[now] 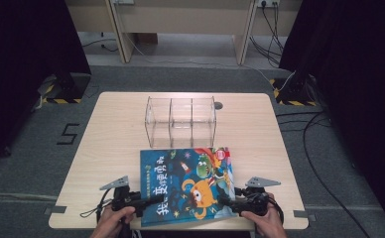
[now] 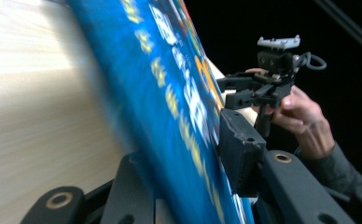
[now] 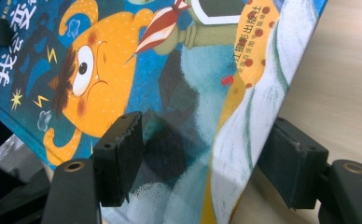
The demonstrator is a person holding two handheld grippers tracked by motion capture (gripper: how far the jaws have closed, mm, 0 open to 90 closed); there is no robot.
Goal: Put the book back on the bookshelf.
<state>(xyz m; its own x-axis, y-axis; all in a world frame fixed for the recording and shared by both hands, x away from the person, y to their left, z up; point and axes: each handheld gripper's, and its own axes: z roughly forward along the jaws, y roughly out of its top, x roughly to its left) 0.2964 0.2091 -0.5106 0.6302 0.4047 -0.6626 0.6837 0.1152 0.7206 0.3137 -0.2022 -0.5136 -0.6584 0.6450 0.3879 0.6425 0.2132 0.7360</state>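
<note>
The picture book (image 1: pixel 186 184) lay lower centre, long edge running left-right, between both grippers: left gripper (image 1: pixel 151 199) clamped its left edge, right gripper (image 1: pixel 226 201) its right.

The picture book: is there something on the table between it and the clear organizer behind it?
Nothing visible. In the high view the picture book lies just in front of the clear organizer, with bare table between them. The left gripper and right gripper have it between their jaws at its near edge.
</note>
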